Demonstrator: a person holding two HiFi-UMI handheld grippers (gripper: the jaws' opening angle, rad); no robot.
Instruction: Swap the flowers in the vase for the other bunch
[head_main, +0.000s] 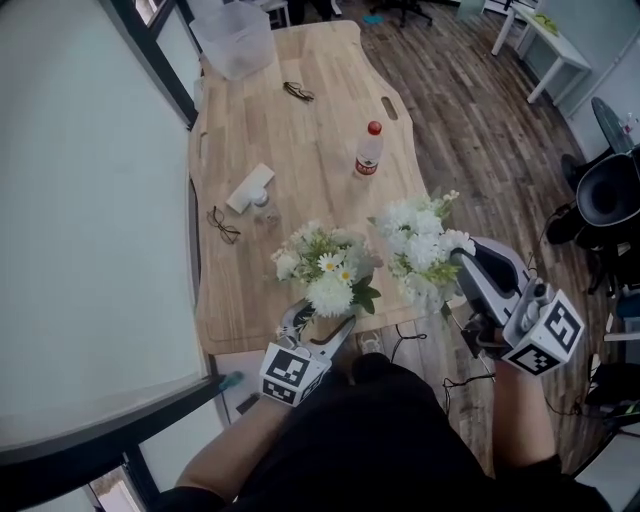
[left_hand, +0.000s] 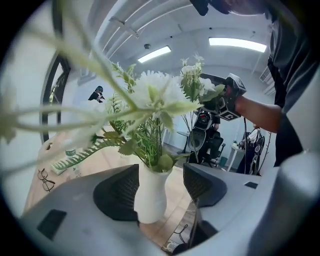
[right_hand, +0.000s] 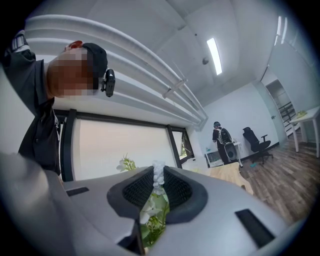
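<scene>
Got left claw (head_main: 322, 325) spread wide around the vase (left_hand: 150, 196) at the worktop's (head_main: 300, 140) near edge, flowers (head_main: 325, 270) in it. Pinching the other bunch (head_main: 420, 245) in right claw (right_hand: 157, 192), just beside. Can't read the bottle's (head_main: 369, 150) red label.

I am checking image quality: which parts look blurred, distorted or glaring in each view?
Left gripper view: fisheye bending, near flower stems smeared out of focus, vase sharp. Right gripper view: dark vignette, ceiling lamp glares. Head view: evenly lit, sharp.
</scene>
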